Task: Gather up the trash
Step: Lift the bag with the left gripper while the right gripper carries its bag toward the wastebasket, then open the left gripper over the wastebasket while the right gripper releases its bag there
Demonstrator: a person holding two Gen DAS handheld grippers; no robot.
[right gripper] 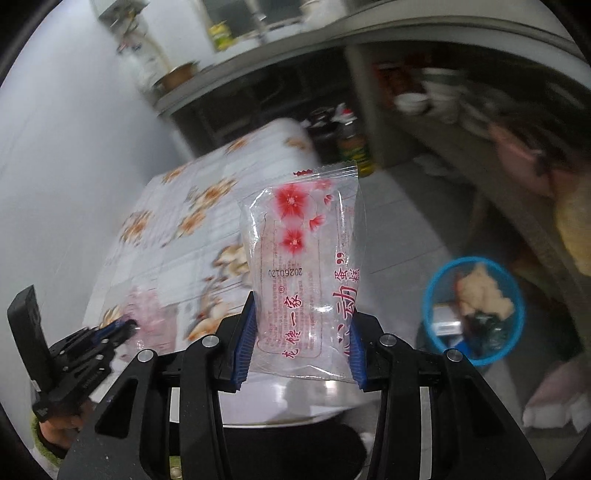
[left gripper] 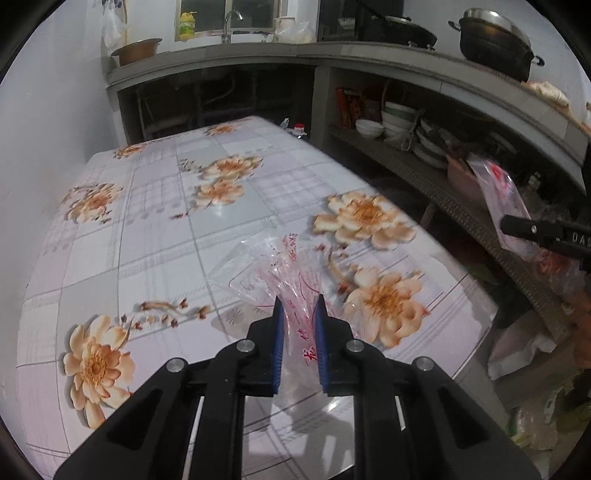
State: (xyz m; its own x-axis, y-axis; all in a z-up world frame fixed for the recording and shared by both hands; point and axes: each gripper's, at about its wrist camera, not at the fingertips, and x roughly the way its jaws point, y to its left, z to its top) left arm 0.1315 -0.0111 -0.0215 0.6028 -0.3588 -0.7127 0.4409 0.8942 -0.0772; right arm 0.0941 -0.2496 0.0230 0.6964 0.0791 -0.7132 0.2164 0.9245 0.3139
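Observation:
A crumpled clear wrapper with red print (left gripper: 273,266) lies on the flowered table (left gripper: 166,221). Its near end is bunched between the blue pads of my left gripper (left gripper: 299,299), which is shut on it. In the right wrist view that gripper (right gripper: 125,326) shows at the lower left with the blurred wrapper (right gripper: 151,317). My right gripper (right gripper: 303,306) is shut on a clear snack wrapper with red flowers (right gripper: 299,240) and holds it upright in the air past the table's right edge. From the left wrist view, this wrapper (left gripper: 502,199) and the right gripper (left gripper: 515,229) sit at the far right.
A blue waste basket (right gripper: 432,321) with scraps inside stands on the floor to the lower right. Low shelves with bowls (left gripper: 395,118) run along the right side. A counter with pots (left gripper: 495,40) and a sink tap (left gripper: 231,22) is behind the table.

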